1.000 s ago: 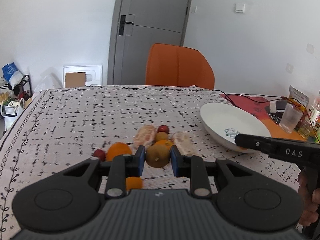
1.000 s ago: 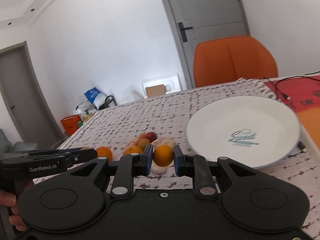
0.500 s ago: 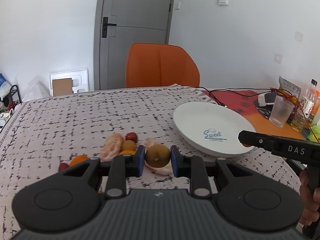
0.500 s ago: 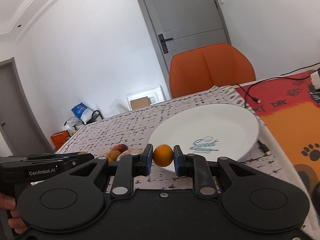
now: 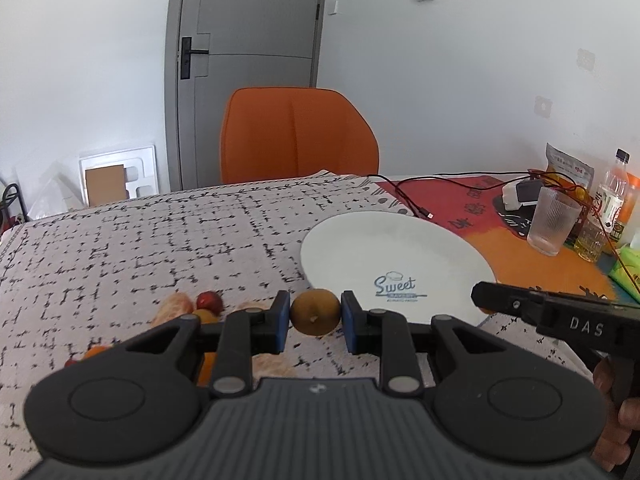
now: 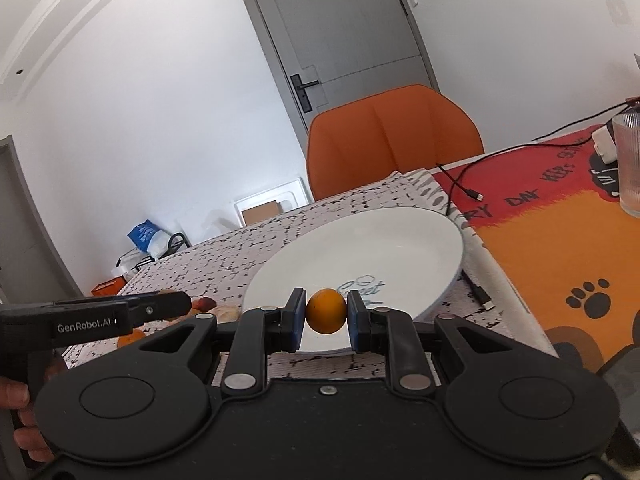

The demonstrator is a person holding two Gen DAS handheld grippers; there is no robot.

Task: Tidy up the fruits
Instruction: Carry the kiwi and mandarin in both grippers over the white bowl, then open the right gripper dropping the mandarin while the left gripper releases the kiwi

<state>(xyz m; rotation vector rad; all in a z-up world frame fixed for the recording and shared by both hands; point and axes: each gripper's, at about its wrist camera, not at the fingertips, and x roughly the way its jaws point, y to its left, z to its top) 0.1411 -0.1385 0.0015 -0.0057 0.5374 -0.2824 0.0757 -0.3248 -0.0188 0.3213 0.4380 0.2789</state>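
My left gripper (image 5: 315,317) is shut on a brown round fruit (image 5: 315,312) and holds it above the tablecloth, just left of the white plate (image 5: 352,240). My right gripper (image 6: 326,316) is shut on a small orange (image 6: 326,311) and holds it over the near rim of the plate (image 6: 400,240). Several loose fruits lie on the cloth to the left: a red one (image 5: 209,301), a peeled citrus piece (image 5: 176,306) and oranges partly hidden behind the left gripper. The right gripper's side shows in the left wrist view (image 5: 520,304).
An orange chair (image 5: 298,136) stands at the table's far edge. A glass (image 5: 554,220), bottles (image 5: 612,196), a charger and cables (image 5: 424,196) sit on the red and orange mat at the right. The patterned tablecloth (image 5: 120,248) covers the left part.
Both grippers have moved right with their fruit, away from the fruit pile. The plate is now nearer, and the orange is over its near rim.
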